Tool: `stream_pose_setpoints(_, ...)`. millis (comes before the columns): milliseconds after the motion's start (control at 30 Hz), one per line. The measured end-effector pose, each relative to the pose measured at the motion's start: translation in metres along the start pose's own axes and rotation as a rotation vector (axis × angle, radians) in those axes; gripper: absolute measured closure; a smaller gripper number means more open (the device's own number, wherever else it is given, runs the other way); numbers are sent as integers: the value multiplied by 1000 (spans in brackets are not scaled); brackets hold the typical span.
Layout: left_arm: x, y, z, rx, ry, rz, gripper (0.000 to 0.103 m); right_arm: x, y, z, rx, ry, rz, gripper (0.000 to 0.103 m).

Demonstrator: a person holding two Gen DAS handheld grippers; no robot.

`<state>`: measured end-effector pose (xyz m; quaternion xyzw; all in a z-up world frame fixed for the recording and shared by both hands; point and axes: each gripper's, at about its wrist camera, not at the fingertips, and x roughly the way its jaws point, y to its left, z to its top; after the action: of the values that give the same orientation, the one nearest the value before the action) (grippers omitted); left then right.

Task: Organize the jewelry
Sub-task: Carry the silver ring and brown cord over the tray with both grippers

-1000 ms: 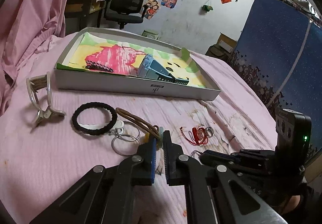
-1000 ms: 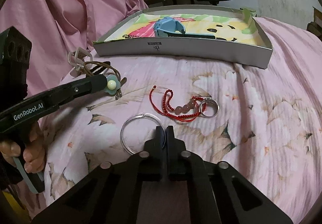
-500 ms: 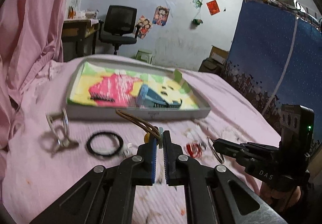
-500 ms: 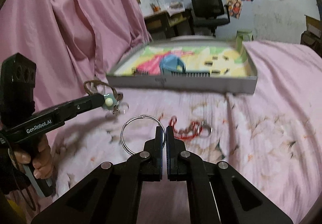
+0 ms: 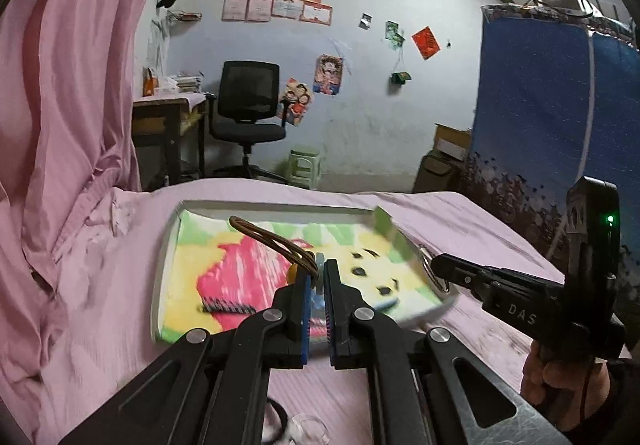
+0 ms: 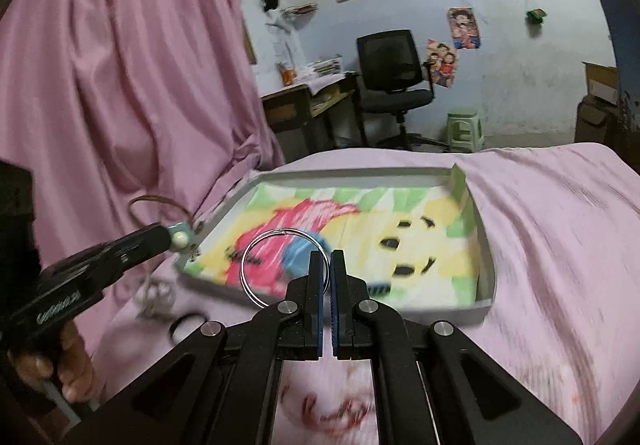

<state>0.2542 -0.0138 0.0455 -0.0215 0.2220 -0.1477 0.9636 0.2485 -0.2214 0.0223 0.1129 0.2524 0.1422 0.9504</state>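
Observation:
My left gripper (image 5: 316, 277) is shut on a brown hair tie (image 5: 268, 239) with a pale blue charm, held above the colourful-lined tray (image 5: 168, 245). It also shows in the right wrist view (image 6: 176, 235) at the tray's left edge. My right gripper (image 6: 327, 261) is shut on a thin silver bangle (image 6: 256, 257), held over the tray's (image 6: 482, 241) near side. In the left wrist view the right gripper (image 5: 434, 269) holds the bangle (image 5: 430, 273) at the tray's right corner. A blue hair clip (image 6: 298, 257) and a dark comb (image 5: 228, 309) lie in the tray.
A red bead bracelet (image 6: 332, 411), a black hair band (image 6: 186, 325) and a clear claw clip (image 6: 156, 291) lie on the pink bedsheet near me. A pink curtain (image 6: 120, 85) hangs left. A desk and office chair (image 6: 392, 77) stand beyond the bed.
Both grippers have risen from the bedsheet and moved forward toward the tray, carrying the hair tie and the silver bangle. The other jewelry stayed on the sheet.

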Motion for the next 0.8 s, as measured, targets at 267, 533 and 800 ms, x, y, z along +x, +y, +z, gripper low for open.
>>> stream_pose_setpoints(267, 49, 13, 0, -25, 58, 39, 97, 60, -13, 11, 39, 49, -113, 100)
stream_pose_setpoints(533, 96, 29, 0, -103, 183, 59, 97, 107, -20, 12, 16, 148, -170, 100)
stream_pose_setpoints(800, 125, 31, -11, -121, 346, 53, 97, 134, -27, 5, 14, 274, -181, 100)
